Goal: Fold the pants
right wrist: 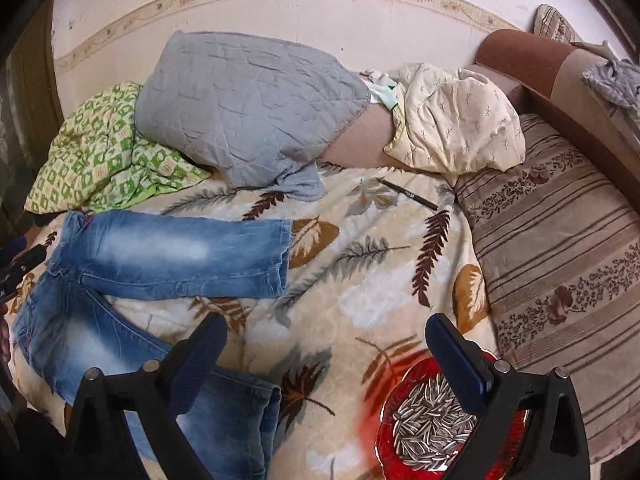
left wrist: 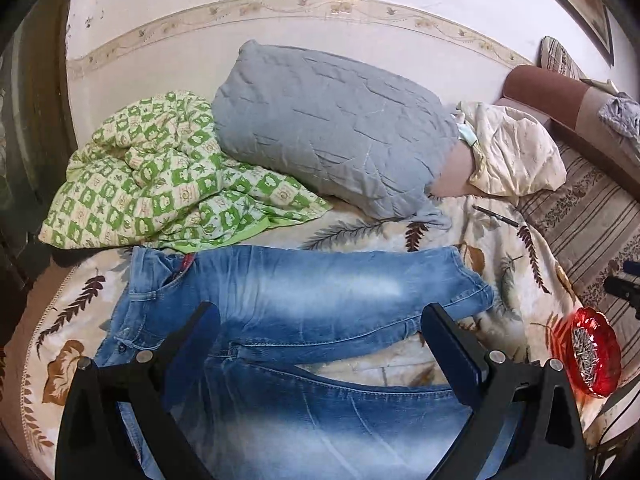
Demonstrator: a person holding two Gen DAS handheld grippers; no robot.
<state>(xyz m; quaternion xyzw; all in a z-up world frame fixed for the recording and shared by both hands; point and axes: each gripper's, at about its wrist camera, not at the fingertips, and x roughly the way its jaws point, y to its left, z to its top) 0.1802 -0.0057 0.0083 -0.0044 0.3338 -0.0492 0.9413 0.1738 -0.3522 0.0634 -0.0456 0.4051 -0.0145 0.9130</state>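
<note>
We see the blue jeans [left wrist: 304, 300] spread flat on the leaf-print blanket [right wrist: 360, 280], legs splayed, directly under and ahead of our left gripper [left wrist: 320, 332], whose jaws stand apart, holding nothing. Our right gripper [right wrist: 326, 344] also gapes, above the near leg's hem and a red dish of seeds [right wrist: 432, 432].

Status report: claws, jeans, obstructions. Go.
Left claw and right claw open, empty. Jeans unfolded, legs splayed. Red seed dish beside near cuff.
</note>
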